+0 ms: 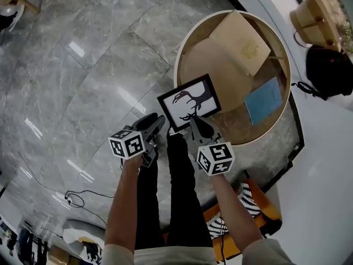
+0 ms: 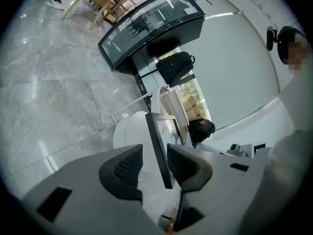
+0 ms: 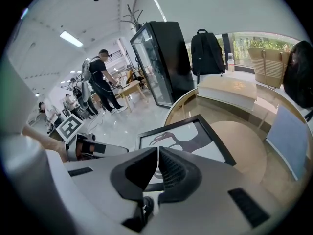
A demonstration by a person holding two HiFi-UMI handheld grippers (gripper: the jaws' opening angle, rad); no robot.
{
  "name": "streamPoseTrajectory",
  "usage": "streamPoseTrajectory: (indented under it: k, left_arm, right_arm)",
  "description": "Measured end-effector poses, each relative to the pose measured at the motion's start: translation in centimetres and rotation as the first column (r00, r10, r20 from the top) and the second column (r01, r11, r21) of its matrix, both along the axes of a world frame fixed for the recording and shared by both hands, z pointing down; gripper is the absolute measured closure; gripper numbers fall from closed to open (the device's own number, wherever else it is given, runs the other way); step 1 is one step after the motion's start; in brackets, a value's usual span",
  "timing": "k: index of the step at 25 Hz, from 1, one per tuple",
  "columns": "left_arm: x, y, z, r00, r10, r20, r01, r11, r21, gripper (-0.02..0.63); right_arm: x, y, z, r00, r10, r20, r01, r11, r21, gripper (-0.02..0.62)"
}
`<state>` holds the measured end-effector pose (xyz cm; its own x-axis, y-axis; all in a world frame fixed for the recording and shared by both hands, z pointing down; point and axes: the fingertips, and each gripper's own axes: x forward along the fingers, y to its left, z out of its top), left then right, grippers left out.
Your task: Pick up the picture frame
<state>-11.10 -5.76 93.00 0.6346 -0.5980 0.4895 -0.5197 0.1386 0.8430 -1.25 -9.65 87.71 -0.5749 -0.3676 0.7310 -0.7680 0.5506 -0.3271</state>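
The picture frame (image 1: 190, 102), black-edged with a dark animal silhouette on white, is held tilted above the near rim of a round wooden table (image 1: 182, 54). My right gripper (image 1: 194, 123) is shut on the frame's lower edge; in the right gripper view the jaws (image 3: 158, 168) pinch that edge below the picture (image 3: 186, 138). My left gripper (image 1: 160, 120) sits at the frame's lower left corner. In the left gripper view the frame (image 2: 157, 146) stands edge-on between the open jaws (image 2: 155, 163), close to the right pad (image 2: 182, 163), with a clear gap to the left pad.
On the table lie a beige book (image 1: 242, 43) and a blue booklet (image 1: 263, 99). A black backpack (image 1: 331, 70) and a woven bag (image 1: 314, 15) sit on the white ledge beyond. A tall black cabinet (image 3: 164, 58) stands left of the table. A cable (image 1: 77, 197) lies on the floor.
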Motion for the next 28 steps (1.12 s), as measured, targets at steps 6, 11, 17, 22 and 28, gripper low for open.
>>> streamPoseTrajectory:
  k: [6,11,17,22,28]
  left_arm:
    - [1.1,-1.0,0.7,0.991,-0.084,-0.109,0.084,0.996,-0.01,0.383]
    - [1.6,-2.1,1.6,0.974,-0.128,-0.187,0.126,0.992,-0.023,0.382]
    - [2.1,-3.9,2.2,0.959,-0.167,-0.229,0.168,0.986,-0.012,0.382]
    - [1.3,-5.5,2.6,0.938,-0.229,-0.262,0.234,0.972,-0.01,0.382]
    - [1.4,-6.5,2.8,0.934,-0.217,-0.284,0.228,0.974,0.005,0.382]
  right_arm:
    - [1.0,-0.8,1.0,1.0,0.007,-0.017,-0.007,1.0,-0.006,0.56]
    - [1.9,-1.9,2.1,1.0,0.022,-0.019,-0.022,1.0,-0.019,0.56]
    - [2.1,-3.7,3.1,1.0,-0.001,-0.023,0.0,1.0,-0.015,0.56]
    - [1.9,-4.5,3.4,0.999,-0.027,-0.023,0.026,1.0,-0.009,0.56]
    - [1.5,-4.5,4.1,0.998,-0.051,-0.024,0.05,0.999,-0.016,0.56]
